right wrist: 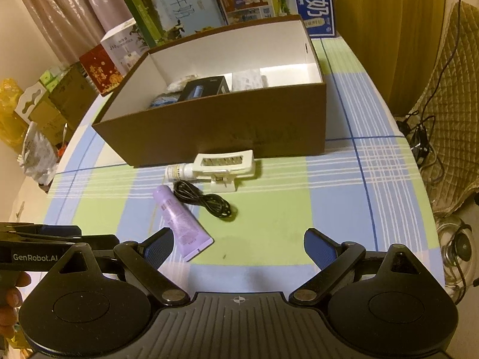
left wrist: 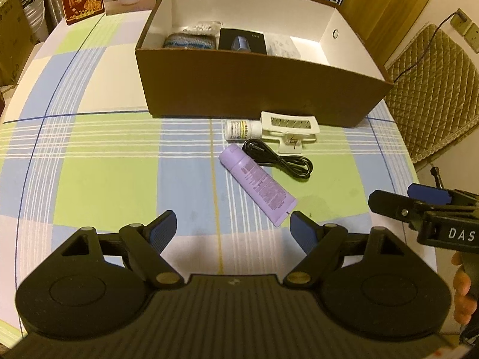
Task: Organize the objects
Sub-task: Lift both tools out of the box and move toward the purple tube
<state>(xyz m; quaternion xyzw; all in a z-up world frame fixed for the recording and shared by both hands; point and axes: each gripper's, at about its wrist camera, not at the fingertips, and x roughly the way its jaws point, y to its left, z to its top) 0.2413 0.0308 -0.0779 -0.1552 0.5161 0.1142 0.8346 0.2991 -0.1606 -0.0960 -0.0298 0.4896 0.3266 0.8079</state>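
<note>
Both my grippers, left (left wrist: 232,227) and right (right wrist: 238,246), hover agape, empty. Tube (left wrist: 257,181), cable (left wrist: 280,159), bottle (left wrist: 242,130), clip (left wrist: 289,128) lie mid-table before the box (left wrist: 254,89). Risk: crowded items snag the cable.

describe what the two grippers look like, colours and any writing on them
Both are matte black plastic. The left gripper and the right gripper each have two round black hubs, a ribbed centre plate, brass-coloured pivot pins and blue textured finger pads. Seen from the side, white lettering reads "GenRobot.AI" on the left one and "DAS" on the right. No cables or sleeves show.
</note>
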